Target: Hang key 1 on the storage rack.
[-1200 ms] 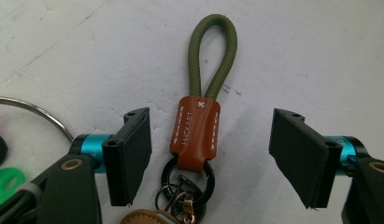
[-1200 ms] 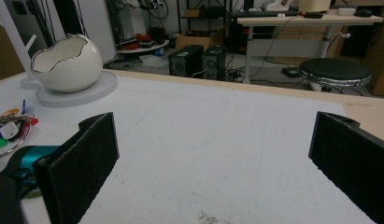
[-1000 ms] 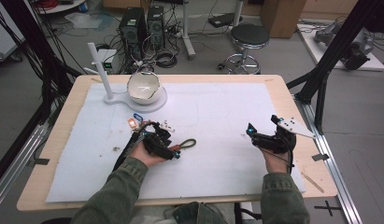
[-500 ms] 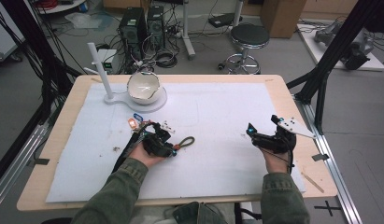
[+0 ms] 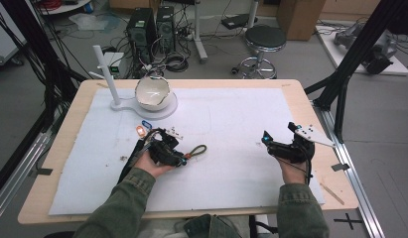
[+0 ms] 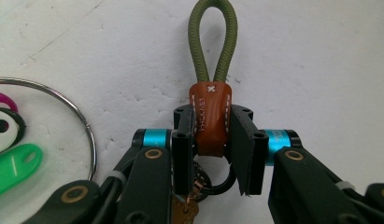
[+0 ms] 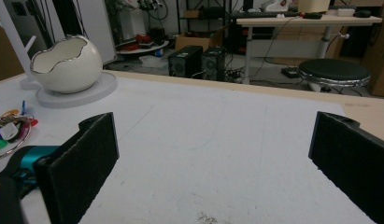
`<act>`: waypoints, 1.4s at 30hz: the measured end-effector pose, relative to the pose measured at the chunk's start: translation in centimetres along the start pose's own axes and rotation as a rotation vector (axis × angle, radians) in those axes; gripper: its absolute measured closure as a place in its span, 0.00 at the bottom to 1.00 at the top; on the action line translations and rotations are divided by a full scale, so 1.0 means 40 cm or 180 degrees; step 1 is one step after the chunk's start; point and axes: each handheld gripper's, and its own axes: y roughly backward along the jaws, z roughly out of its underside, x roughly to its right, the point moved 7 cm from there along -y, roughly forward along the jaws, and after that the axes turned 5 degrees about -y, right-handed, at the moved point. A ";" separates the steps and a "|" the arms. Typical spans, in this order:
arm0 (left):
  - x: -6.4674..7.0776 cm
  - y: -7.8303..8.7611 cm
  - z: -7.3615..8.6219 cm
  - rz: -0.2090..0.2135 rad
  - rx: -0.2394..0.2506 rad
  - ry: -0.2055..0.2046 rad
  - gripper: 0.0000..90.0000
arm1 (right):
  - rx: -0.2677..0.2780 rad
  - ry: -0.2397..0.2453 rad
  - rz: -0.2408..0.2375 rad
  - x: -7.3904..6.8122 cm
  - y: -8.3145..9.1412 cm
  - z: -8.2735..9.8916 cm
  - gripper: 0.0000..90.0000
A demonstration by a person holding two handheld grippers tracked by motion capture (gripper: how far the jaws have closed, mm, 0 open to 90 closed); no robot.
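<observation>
A key strap lies on the white mat: an olive cord loop (image 6: 213, 42) stitched into a brown leather tab (image 6: 209, 116), with a dark ring below it. My left gripper (image 6: 210, 140) is shut on that tab, its jaws having just been closing with the tab between them. From the high view the left gripper (image 5: 184, 157) sits left of centre, and the cord loop (image 5: 197, 149) pokes out to its right. My right gripper (image 7: 213, 149) stands wide open over bare mat, and is at the table's right (image 5: 278, 132).
A thin metal key ring (image 6: 82, 126) with coloured tags (image 6: 14, 163) lies beside the left gripper. A white egg-shaped bowl (image 5: 152, 92) on a round base with a white post (image 5: 104, 69) stands at the back left. The bowl (image 7: 66, 63) faces the right gripper.
The left gripper's jaws have drawn in onto the strap's near end, and the hand has shifted only slightly. The right hand has stayed where it was.
</observation>
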 end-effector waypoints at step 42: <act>-0.129 0.251 0.030 -0.0330 0.0579 0.0407 0.79 | -0.0027 0.0002 0.0026 -0.001 -0.002 0.003 0.00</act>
